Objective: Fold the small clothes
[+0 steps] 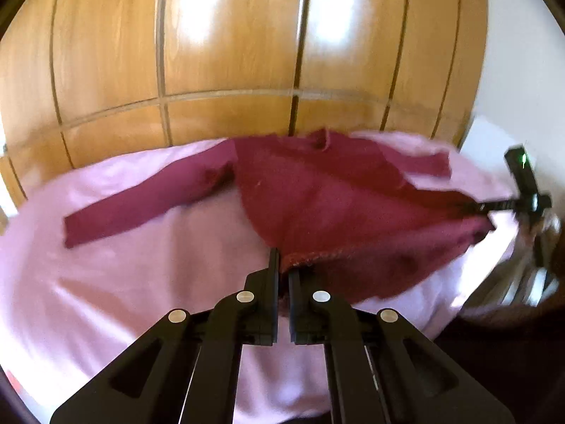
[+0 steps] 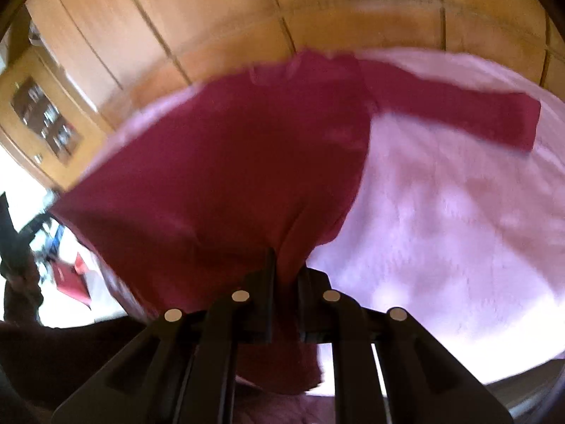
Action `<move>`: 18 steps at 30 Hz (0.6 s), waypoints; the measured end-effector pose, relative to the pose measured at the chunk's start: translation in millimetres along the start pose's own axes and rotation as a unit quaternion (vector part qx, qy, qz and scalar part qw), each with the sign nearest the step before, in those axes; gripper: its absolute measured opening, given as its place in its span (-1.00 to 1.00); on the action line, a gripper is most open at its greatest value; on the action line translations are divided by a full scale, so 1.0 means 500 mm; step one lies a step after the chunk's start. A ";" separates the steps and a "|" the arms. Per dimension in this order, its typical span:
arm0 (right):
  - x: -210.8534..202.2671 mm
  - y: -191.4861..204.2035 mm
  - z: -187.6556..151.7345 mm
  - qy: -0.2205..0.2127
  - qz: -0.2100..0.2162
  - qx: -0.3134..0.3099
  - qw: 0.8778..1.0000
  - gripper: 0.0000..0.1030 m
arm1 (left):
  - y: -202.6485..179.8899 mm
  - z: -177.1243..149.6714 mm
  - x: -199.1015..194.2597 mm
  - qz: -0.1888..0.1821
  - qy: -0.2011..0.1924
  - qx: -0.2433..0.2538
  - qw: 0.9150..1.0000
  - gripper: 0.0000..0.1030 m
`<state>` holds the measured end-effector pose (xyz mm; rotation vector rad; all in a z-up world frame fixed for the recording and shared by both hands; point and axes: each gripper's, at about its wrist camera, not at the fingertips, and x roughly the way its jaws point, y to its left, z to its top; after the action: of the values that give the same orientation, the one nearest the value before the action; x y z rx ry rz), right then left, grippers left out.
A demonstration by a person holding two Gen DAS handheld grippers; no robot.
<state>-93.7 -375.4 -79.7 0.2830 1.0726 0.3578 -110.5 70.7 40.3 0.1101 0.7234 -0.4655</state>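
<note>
A dark red long-sleeved top lies on a pink blanket, neck toward the far edge, one sleeve stretched out to the left. My left gripper is shut on the top's lower hem corner, which is lifted off the blanket. At the right of that view, my right gripper pinches the other hem corner. In the right wrist view the right gripper is shut on bunched red fabric, and the top's other sleeve lies out to the right on the blanket.
A glossy wooden wardrobe stands right behind the blanket's far edge. A wooden cabinet with a glass door is at the left of the right wrist view, with a red object on the floor below. A white wall is at the right.
</note>
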 end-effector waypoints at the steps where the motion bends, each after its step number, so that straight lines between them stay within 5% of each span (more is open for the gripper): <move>1: 0.017 -0.007 -0.017 0.019 -0.006 0.001 1.000 -0.83 | 0.003 -0.014 0.005 -0.001 0.016 0.002 1.000 -0.95; 6: 0.087 -0.032 -0.081 0.080 -0.022 0.015 0.996 -0.84 | -0.014 -0.120 0.084 0.023 0.127 0.030 0.991 -0.95; 9: 0.086 -0.042 -0.078 0.077 -0.007 0.025 0.997 -0.80 | 0.014 -0.164 0.123 0.007 0.168 -0.017 0.986 -0.94; 11: 0.076 -0.053 -0.076 0.073 -0.001 0.024 0.997 -0.54 | 0.036 -0.169 0.113 -0.012 0.161 -0.048 0.986 -0.94; 13: 0.060 -0.073 -0.068 0.056 0.000 0.034 0.998 -0.02 | 0.062 -0.160 0.088 -0.050 0.148 -0.076 0.985 -0.76; 15: 0.036 -0.109 -0.055 0.028 0.001 0.068 0.997 -0.02 | 0.083 -0.144 0.070 -0.043 0.129 -0.098 0.986 -0.59; 18: 0.007 -0.190 -0.031 -0.025 -0.015 0.149 0.988 -0.02 | 0.121 -0.116 0.055 -0.031 0.091 -0.146 0.985 -0.59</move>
<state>-92.1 -459.3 -127.2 0.5385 1.0799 0.1611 -101.1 129.5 -25.0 -0.1477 0.9698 -0.4067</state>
